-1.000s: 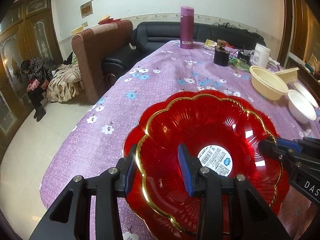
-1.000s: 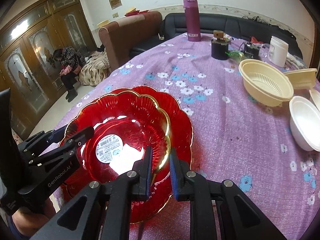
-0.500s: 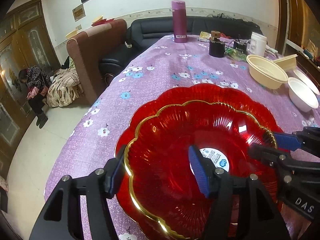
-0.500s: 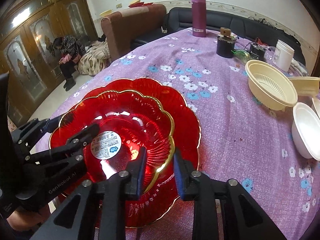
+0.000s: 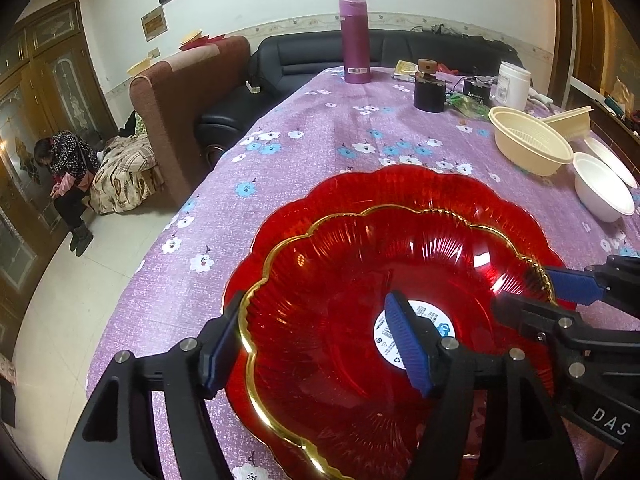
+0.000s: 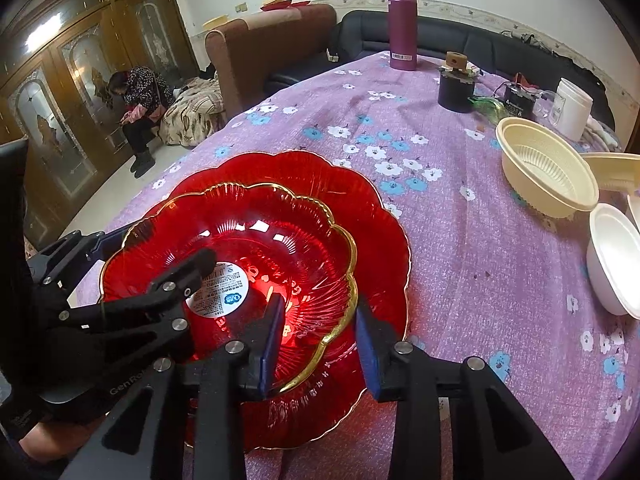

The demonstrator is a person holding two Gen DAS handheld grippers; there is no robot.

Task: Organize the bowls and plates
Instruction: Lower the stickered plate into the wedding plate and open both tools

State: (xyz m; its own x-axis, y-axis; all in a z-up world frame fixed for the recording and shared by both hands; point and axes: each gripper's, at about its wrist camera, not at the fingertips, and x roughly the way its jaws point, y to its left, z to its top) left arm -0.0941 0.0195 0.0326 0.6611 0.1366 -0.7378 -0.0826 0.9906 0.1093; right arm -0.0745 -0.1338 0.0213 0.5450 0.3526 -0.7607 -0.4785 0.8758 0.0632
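Note:
A small red bowl (image 5: 340, 280) with a gold scalloped rim sits nested inside a larger red scalloped plate (image 5: 400, 188) on the purple flowered tablecloth. My left gripper (image 5: 316, 340) straddles the bowl's left rim with its jaws opening; the blue pads stand clear of the glass. In the right wrist view the same bowl (image 6: 280, 232) lies in the plate (image 6: 360, 200). My right gripper (image 6: 318, 336) straddles its right rim, jaws opening, with a gap to each pad. Each gripper shows in the other's view: the right gripper (image 5: 536, 292) and the left gripper (image 6: 136, 252).
At the right stand cream plastic bowls (image 5: 532, 144) and a white bowl (image 5: 604, 192). A purple flask (image 5: 355, 40), a dark jar (image 5: 429, 94) and a white jar (image 5: 514, 84) are at the far end. The table edge (image 5: 160, 248) falls away left, where a person (image 5: 66, 168) sits.
Both pairs of jaws have spread apart and let go of the small bowl's rim. The bowl now lies low inside the larger plate.

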